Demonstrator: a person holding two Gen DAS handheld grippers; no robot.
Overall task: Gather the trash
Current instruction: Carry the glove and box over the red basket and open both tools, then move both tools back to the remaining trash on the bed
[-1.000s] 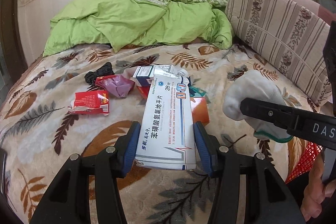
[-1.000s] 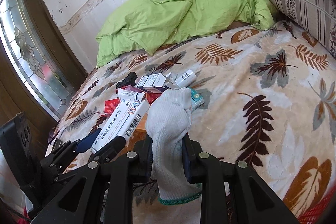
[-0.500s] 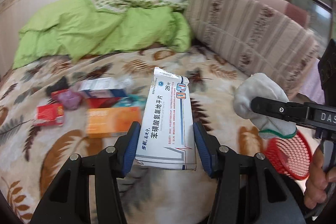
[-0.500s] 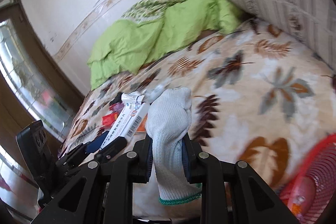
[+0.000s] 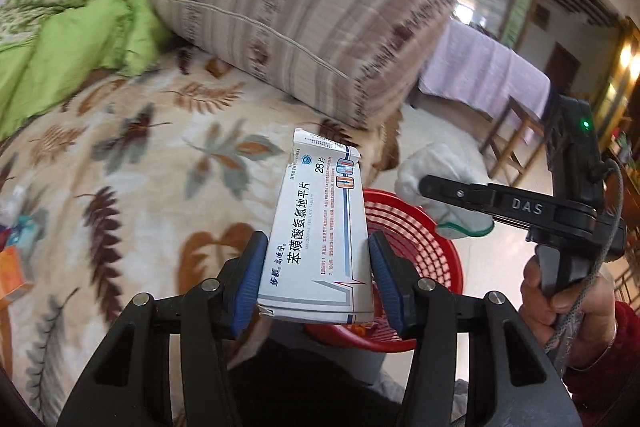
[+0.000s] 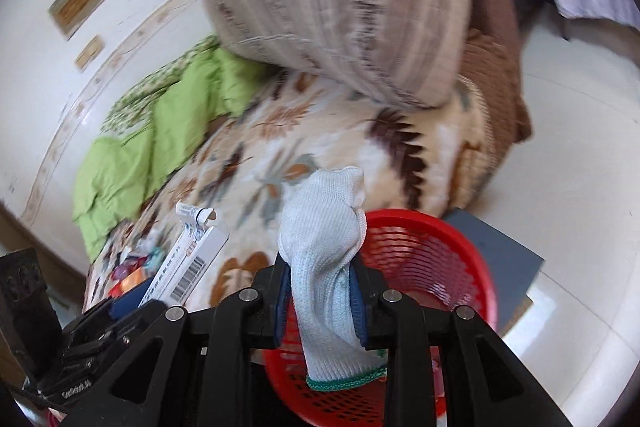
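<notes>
Over the red basket (image 6: 440,259), let right hand-held gripper (image 6: 322,301) (jaws just easing apart, glove (image 6: 324,247) between) drop glove centrally, then left hand-held gripper (image 5: 316,279), pinching med box (image 5: 320,235).

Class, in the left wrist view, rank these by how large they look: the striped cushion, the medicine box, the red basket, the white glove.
1. striped cushion
2. medicine box, enlarged by nearness
3. red basket, partly hidden, so unsure against the box
4. white glove
</notes>
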